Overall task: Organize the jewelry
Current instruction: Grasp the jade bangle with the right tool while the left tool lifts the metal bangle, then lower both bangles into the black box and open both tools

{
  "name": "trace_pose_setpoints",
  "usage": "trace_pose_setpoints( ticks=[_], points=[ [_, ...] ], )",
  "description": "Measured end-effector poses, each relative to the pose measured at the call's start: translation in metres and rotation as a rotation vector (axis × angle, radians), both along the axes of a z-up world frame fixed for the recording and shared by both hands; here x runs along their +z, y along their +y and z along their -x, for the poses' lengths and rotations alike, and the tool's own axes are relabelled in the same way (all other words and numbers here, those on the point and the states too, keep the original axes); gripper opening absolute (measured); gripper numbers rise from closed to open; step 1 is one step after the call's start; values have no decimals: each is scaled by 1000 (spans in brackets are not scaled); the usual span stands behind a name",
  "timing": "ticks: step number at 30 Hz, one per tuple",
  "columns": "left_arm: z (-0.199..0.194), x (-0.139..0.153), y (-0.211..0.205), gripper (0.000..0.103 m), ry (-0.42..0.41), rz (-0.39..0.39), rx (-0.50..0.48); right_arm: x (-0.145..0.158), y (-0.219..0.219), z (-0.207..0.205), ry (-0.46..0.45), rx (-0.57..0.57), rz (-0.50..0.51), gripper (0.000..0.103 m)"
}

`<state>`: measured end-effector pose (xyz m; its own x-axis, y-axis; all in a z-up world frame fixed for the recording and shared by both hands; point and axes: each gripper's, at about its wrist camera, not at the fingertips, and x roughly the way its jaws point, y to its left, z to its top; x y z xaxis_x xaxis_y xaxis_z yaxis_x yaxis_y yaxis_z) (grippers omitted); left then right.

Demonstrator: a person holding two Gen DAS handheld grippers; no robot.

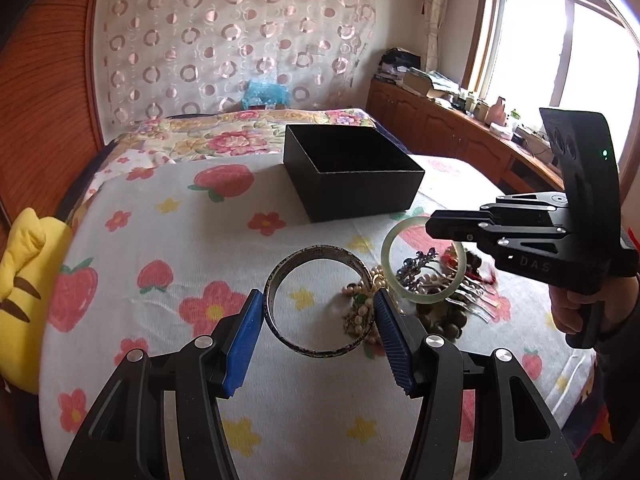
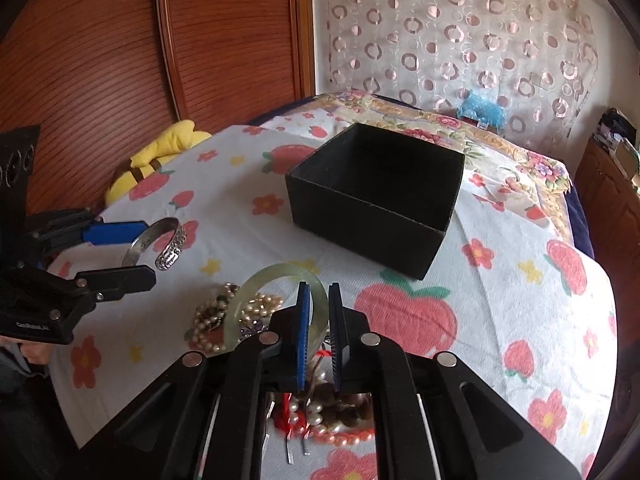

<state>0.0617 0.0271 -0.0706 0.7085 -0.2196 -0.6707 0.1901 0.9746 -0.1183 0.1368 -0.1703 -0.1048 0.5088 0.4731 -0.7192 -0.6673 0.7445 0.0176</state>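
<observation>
Inventory for your bed (image 1: 168,240) as it lies before you:

- Tongs: two. Your left tongs (image 1: 318,320); your right tongs (image 2: 319,320).
- Bangles: two. One silver bangle (image 1: 318,300), one pale green bangle (image 1: 424,264).
- Boxes: one open black box (image 1: 352,176).
- Loose jewelry heap (image 1: 436,292): one. You have pearl strands, dark wooden beads, a blue-grey brooch-like piece and red cord in it; tangled, so the separate pieces cannot be counted.
- Yellow plush toys: one yellow plush toy (image 1: 24,292) at the bed's edge.
- Hands in view: one, your right hand (image 1: 576,312).
</observation>
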Motion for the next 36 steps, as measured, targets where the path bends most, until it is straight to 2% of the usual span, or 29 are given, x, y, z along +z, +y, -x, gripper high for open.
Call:
trace_pose_setpoints(
  ticks=[4,12,24,31,36],
  points=[
    [-7,2,-2,54,4,0,-1,0,-2,-10,10,-3,-18,11],
    [-29,16,-7,54,-9,-13,-13,29,-15,-18,-42,-3,-94,11],
    [-104,42,-34,54,-38,-57,-66,53,-44,-66,-108,-65,-138,11],
    [-152,37,-45,54,-14,-63,-80,54,-59,-94,-105,-102,-164,11],
    [-169,28,-47,55,3,-57,-80,52,-62,-111,-96,-115,-174,11]
  ],
)
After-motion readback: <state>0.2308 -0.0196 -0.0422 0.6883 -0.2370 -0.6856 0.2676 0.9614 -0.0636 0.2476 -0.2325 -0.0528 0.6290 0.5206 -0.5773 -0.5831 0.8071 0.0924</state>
